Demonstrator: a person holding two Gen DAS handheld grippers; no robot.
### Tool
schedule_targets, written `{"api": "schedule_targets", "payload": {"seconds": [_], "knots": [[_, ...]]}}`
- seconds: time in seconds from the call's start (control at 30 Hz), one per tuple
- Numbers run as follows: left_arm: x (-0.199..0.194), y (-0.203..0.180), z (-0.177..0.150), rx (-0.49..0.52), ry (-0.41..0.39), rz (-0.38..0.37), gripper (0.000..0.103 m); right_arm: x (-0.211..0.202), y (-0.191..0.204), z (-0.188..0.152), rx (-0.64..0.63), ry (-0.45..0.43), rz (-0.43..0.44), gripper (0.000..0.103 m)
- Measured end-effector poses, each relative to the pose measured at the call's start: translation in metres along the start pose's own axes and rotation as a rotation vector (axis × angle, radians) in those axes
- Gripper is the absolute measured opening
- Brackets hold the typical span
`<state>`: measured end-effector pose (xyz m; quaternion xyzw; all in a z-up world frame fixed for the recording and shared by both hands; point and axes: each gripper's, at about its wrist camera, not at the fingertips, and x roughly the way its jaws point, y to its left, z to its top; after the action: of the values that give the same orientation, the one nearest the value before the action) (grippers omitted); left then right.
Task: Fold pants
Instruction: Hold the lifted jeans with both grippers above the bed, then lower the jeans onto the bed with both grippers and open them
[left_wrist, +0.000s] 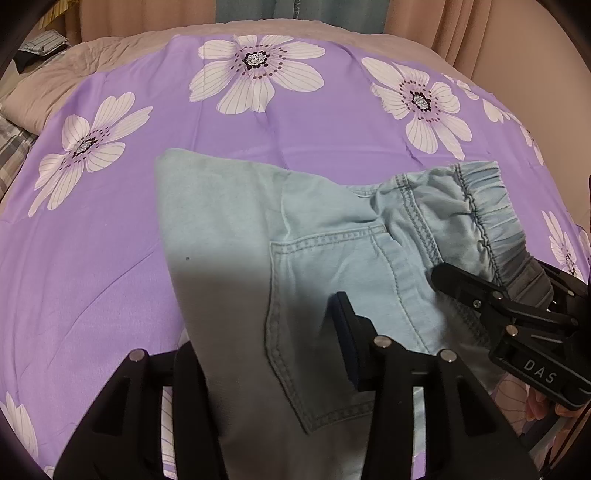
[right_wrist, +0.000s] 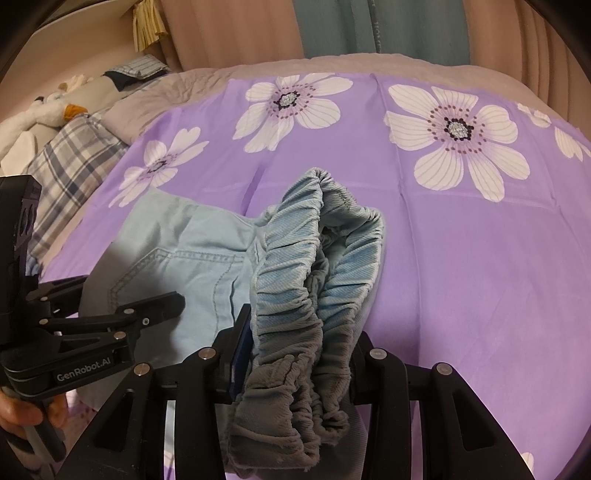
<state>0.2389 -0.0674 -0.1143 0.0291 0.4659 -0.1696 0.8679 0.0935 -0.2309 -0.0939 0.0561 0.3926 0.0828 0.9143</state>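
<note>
Light blue denim pants (left_wrist: 229, 221) lie on a purple sheet with white flowers (left_wrist: 92, 258), back pocket (left_wrist: 332, 280) facing up. My left gripper (left_wrist: 266, 332) is at the near edge with the pants' fabric between its jaws. The cloth drapes over and hides its left finger, and its right pad touches the denim by the pocket. My right gripper (right_wrist: 303, 328) is shut on the gathered elastic waistband (right_wrist: 317, 258), which bunches up and hangs over its front. In the left wrist view the right gripper (left_wrist: 498, 275) sits at the waistband's near end. In the right wrist view the left gripper (right_wrist: 127, 290) is beside the pocket.
A grey blanket (left_wrist: 55, 77) covers the bed's far side. A plaid pillow (right_wrist: 70, 162) and a plush toy (right_wrist: 44, 110) lie at the far left. Curtains (right_wrist: 332, 26) hang behind the bed. A hand (right_wrist: 22, 413) holds the left gripper's handle.
</note>
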Motion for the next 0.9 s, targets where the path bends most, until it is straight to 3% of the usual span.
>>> {"api": "schedule_targets", "payload": {"seconds": [0.4, 0.9], "knots": [[0.0030, 0.0036, 0.0004, -0.009, 0.004, 0.012, 0.051, 0.0014, -0.0032, 0.0005, 0.027, 0.019, 0.011, 0.042], [0.0063, 0.0067, 0.0001, -0.026, 0.010, 0.030, 0.062, 0.0066, -0.0090, -0.0001, 0.082, 0.055, 0.013, 0.053]]}}
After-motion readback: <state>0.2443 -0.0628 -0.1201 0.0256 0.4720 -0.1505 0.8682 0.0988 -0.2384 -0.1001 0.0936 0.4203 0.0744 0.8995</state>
